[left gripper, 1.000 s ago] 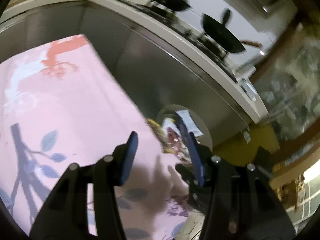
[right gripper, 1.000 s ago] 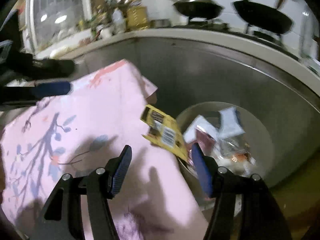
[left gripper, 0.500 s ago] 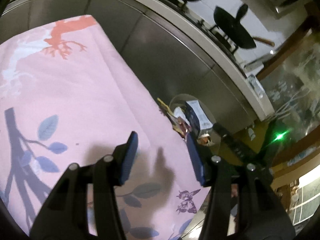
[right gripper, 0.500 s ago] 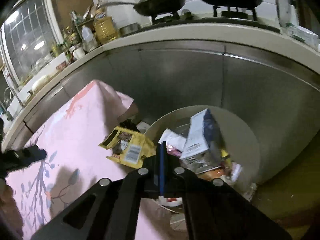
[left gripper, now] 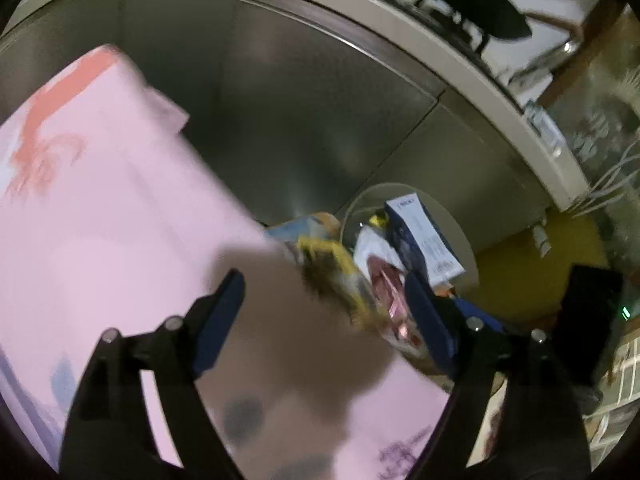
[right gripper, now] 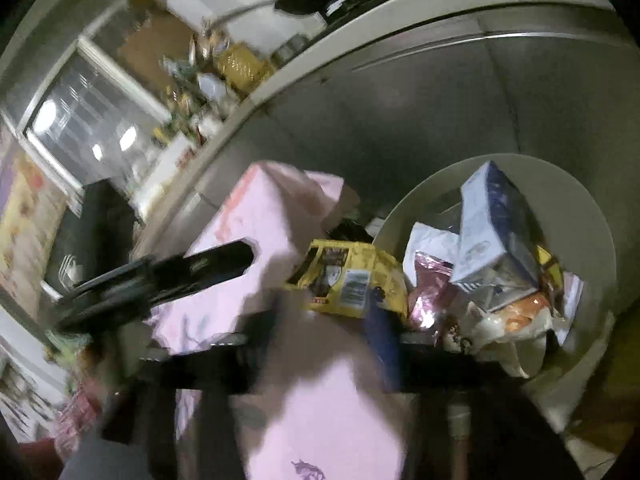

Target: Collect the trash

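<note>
Mostly done: bin [right gripper: 592, 216] heaped with wrappers and a box. Pink-clothed table [left gripper: 100, 200] nearly bare; yellow packet [right gripper: 352, 280] hangs at its edge, beside the bin. Left gripper [left gripper: 324, 300] and right gripper [right gripper: 324, 320], jaws just widened, hold nothing.

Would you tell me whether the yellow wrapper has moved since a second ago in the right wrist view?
Yes. The yellow wrapper has dropped onto the pink tablecloth's edge, beside the trash bin rim, not inside it; earlier it hung higher, tilted, against the steel cabinet front.
</note>
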`<state>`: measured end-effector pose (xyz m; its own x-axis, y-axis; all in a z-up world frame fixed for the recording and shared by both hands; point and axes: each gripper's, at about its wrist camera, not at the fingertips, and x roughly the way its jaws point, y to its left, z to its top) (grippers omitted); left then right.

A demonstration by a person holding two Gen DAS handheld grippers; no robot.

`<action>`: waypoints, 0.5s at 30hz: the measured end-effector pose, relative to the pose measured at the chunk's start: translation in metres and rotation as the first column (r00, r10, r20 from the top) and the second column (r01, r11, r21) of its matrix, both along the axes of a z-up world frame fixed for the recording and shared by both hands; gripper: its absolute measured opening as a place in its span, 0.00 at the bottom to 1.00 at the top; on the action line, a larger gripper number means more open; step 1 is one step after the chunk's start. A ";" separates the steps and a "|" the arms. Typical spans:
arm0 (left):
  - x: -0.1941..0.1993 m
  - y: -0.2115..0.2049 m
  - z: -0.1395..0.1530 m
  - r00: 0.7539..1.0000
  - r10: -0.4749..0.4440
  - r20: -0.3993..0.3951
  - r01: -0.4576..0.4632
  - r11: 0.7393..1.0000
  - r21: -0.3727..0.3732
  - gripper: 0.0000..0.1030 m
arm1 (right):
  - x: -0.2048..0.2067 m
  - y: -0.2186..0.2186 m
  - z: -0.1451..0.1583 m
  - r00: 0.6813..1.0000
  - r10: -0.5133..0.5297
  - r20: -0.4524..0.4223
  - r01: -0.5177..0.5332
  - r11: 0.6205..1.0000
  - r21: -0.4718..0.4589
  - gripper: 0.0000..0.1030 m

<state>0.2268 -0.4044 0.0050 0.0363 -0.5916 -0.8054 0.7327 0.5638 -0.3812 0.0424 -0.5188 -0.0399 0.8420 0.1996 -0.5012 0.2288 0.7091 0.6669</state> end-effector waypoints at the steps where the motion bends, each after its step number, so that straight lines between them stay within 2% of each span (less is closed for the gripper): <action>1: 0.008 -0.014 -0.004 0.999 -0.040 -0.008 0.040 0.999 0.029 0.76 | -0.005 -0.003 0.000 1.000 -0.007 0.020 0.007 1.000 0.012 0.58; 4: 0.027 -0.047 -0.018 0.990 -0.135 -0.041 0.139 0.982 0.128 0.76 | -0.023 -0.013 0.003 0.997 -0.029 0.077 0.028 0.999 0.022 0.58; 8: 0.038 -0.067 -0.028 0.960 -0.241 -0.144 0.264 0.950 0.167 0.76 | -0.045 -0.036 0.002 0.985 -0.088 0.151 0.076 0.993 0.085 0.58; 12: 0.039 -0.077 -0.039 0.931 -0.287 -0.226 0.331 0.924 0.191 0.65 | -0.056 -0.050 -0.003 0.975 -0.137 0.178 0.117 0.986 0.115 0.58; 14: 0.033 -0.081 -0.046 0.916 -0.302 -0.264 0.360 0.909 0.209 0.52 | -0.062 -0.053 -0.007 0.971 -0.152 0.183 0.129 0.983 0.128 0.58; 15: 0.031 -0.084 -0.049 0.911 -0.305 -0.277 0.369 0.903 0.220 0.39 | -0.063 -0.055 -0.008 0.971 -0.155 0.183 0.132 0.983 0.131 0.58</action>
<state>0.2574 -0.4887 -0.0441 -0.3330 -0.3016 -0.8934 0.8058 0.4011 -0.4357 -0.0207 -0.5738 -0.0481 0.9442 0.1174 -0.3078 0.1820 0.5929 0.7845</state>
